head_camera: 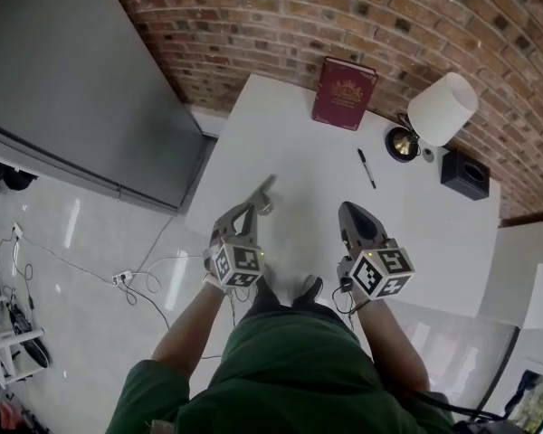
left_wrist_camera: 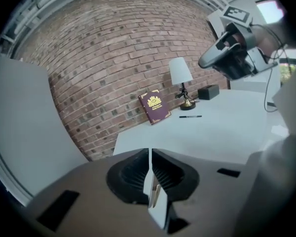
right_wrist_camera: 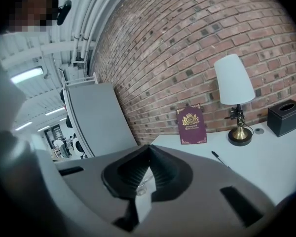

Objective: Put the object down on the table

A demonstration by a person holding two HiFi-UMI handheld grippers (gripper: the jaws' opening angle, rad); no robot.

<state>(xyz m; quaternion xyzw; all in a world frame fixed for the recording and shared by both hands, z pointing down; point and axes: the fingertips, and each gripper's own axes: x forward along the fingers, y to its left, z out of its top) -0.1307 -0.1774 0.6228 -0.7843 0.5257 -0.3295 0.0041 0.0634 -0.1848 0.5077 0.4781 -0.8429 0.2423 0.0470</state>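
Thin flat grey strip [head_camera: 266,188], left tongs [left_wrist_camera: 150,157] clamped

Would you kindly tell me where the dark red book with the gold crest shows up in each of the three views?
Head view: the dark red book is at top centre, at the brick wall.
Left gripper view: the book is at the picture's middle.
Right gripper view: the book is right of centre.
Shared landmark: the white-shaded lamp stands to the book's right in every view.

Green short-sleeved shirt [head_camera: 281,373], grey left tongs [head_camera: 268,184], grey right tongs [head_camera: 348,209], 2 black-and-white marker cubes [head_camera: 238,265], black cable [head_camera: 340,298]
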